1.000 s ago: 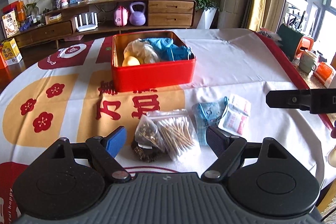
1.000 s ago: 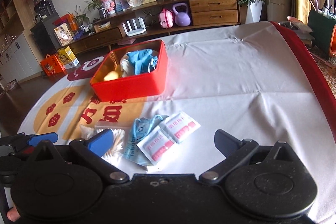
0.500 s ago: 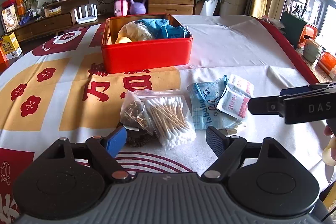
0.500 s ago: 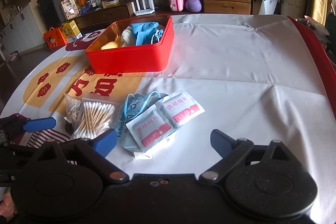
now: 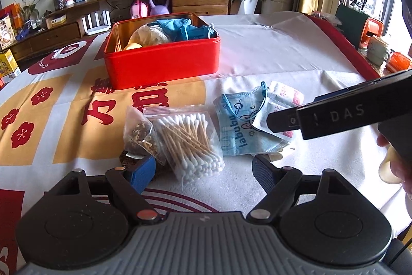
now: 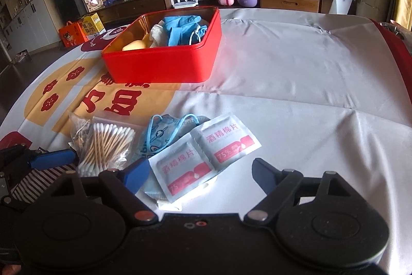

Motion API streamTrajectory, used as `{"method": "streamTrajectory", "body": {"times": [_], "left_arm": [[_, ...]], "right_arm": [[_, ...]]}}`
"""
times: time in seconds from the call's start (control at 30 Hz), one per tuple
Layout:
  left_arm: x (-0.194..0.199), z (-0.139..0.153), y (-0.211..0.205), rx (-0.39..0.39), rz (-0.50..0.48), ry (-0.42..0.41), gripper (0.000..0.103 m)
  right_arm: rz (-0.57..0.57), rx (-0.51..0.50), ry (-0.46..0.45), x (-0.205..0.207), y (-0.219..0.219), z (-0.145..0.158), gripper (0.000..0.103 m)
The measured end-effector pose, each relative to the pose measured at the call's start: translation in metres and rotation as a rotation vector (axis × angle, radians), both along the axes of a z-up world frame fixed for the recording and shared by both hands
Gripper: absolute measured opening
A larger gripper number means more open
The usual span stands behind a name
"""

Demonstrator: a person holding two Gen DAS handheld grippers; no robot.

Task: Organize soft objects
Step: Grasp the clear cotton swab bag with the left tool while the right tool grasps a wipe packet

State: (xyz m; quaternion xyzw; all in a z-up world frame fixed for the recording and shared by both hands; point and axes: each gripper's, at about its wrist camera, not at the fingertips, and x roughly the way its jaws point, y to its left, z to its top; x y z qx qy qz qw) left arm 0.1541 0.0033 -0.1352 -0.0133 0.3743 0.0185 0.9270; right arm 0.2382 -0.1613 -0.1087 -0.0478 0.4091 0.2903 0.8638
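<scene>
Bench (image 5: 283, 48), clothed: red tin (image 5: 164, 66) far, soft packets near.
My left claw (image 5: 203, 172) apart over cotton swabs (image 5: 190, 141); right claw (image 6: 198, 175) closing, wipes (image 6: 203, 151) between, untouched.

So the tin (image 5: 164, 66) sits toward the far side of the tabletop (image 5: 283, 48), with gloves (image 5: 180, 28) and a couple of other soft bits in it. Nearer the front edge there's a row: tea bag (image 5: 140, 133) leftmost, cotton swab bag (image 5: 190, 143) touching it, then the face mask (image 5: 239, 128), with two wipe packets (image 6: 203, 151) lying on the mask's right part.
</scene>
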Motion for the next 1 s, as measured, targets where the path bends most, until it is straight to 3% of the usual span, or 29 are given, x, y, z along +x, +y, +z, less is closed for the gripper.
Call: {"method": "streamTrajectory", "body": {"times": [0.2,0.63,0.77,1.0], "left_arm": [[0.01,-0.006,0.004,-0.004,0.02,0.015,0.077],[0.017,-0.008,0.012,0.011,0.056,0.016,0.041],[0.015,-0.007,0.013,0.011,0.054,0.011,0.036],[0.012,-0.004,0.015,0.002,0.051,0.008,0.033]], "right_arm": [[-0.001,0.003,0.016,0.01,0.004,-0.005,0.08],[-0.015,0.004,0.006,0.011,0.007,-0.006,0.052],[-0.026,0.009,-0.006,0.009,0.003,-0.001,0.045],[-0.056,0.003,-0.027,0.009,-0.006,0.004,0.044]]}}
